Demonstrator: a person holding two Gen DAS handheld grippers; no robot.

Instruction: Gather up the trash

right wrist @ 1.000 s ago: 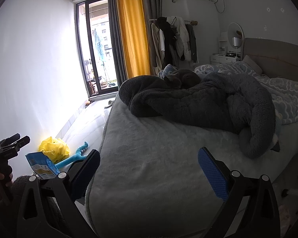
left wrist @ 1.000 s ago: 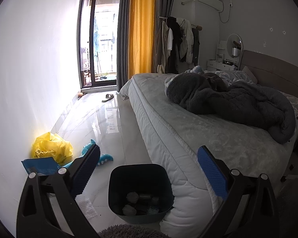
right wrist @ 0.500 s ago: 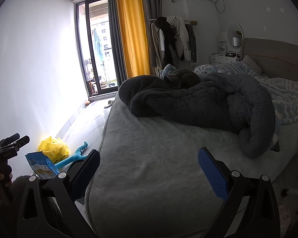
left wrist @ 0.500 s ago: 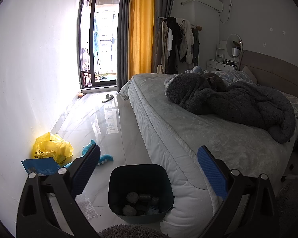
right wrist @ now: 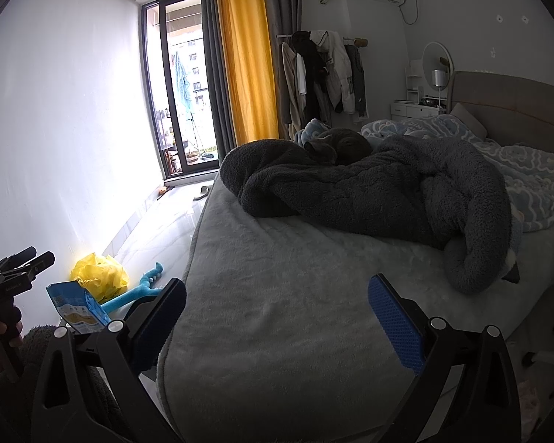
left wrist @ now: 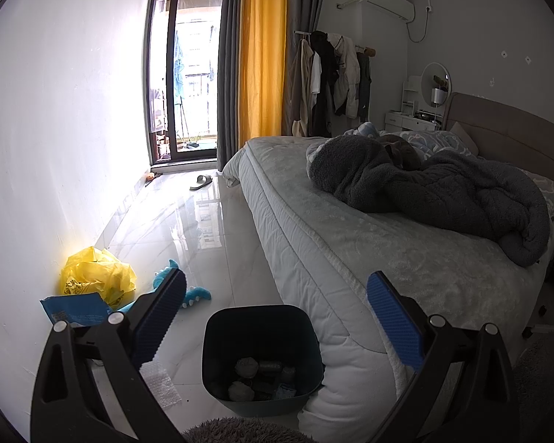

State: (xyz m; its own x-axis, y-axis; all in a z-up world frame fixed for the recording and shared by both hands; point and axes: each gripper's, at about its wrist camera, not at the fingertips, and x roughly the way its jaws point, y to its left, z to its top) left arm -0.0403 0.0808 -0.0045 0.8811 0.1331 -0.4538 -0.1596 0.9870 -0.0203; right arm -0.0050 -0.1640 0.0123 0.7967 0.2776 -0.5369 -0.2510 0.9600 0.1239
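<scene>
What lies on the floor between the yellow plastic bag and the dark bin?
In the left wrist view, a blue dinosaur plush toy lies between the yellow plastic bag and the dark bin.

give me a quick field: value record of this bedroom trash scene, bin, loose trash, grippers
bin: dark bin on the floor against the bed, crumpled scraps inside
loose trash: yellow plastic bag by the wall, blue packet beside it, clear bubble wrap on the floor left of the bin
other floor item: blue plush toy
left gripper: open, empty, above the bin
right gripper: open, empty, over the bed
</scene>
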